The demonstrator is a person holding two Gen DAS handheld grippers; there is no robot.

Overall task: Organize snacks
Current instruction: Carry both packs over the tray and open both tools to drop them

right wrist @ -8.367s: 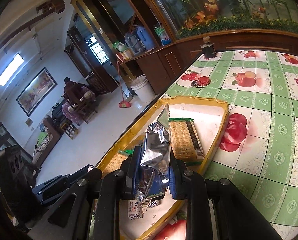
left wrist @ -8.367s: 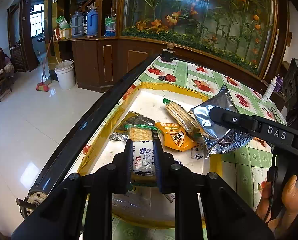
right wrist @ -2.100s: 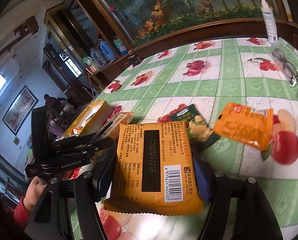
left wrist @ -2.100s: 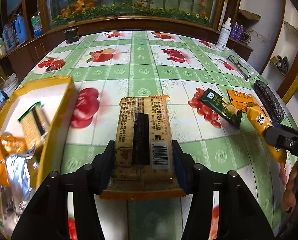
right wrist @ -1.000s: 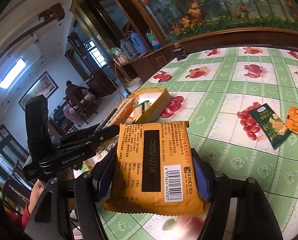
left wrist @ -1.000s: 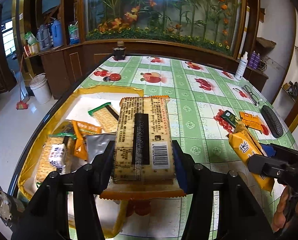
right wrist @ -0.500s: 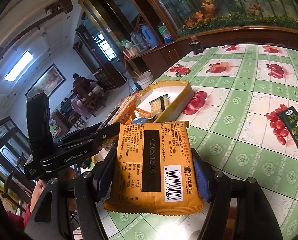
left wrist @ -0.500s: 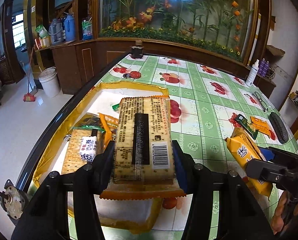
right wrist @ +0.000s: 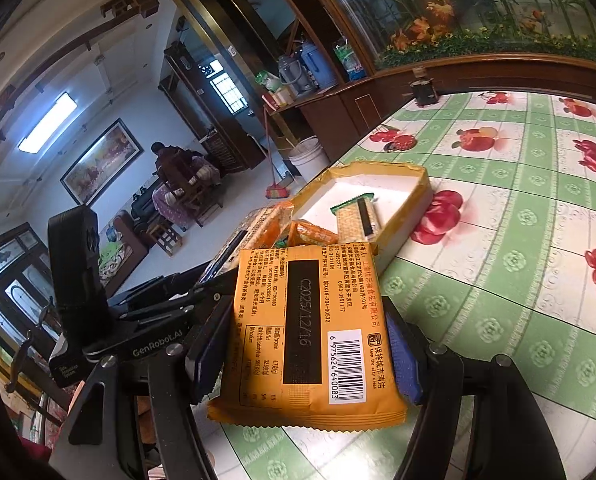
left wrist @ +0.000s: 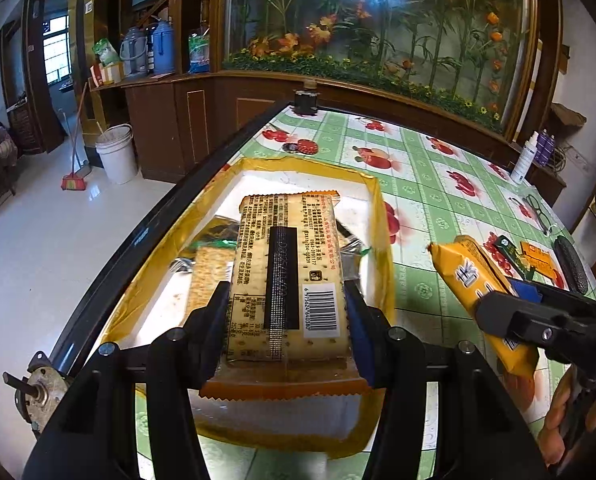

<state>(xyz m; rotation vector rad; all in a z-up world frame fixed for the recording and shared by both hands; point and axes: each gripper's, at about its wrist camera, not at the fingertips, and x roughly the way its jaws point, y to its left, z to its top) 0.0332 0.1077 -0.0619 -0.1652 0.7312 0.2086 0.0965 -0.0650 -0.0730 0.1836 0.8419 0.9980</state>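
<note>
Both grippers loaded, tray right ahead.

The left gripper (left wrist: 285, 312) is clamped on a cracker pack (left wrist: 287, 268), hanging over the near half of the yellow tray (left wrist: 382, 216); the tray's packets lie under it toward 11 o'clock. Best play, I'd say: go low over the bare white floor at 12 o'clock, keep the pack flat, then let go so it doesn't pile on the others. The right gripper (right wrist: 306, 344) grips an orange pack (right wrist: 310, 328), the tray at its 12 o'clock across the green cloth (right wrist: 498, 280); let it wait its turn.
</note>
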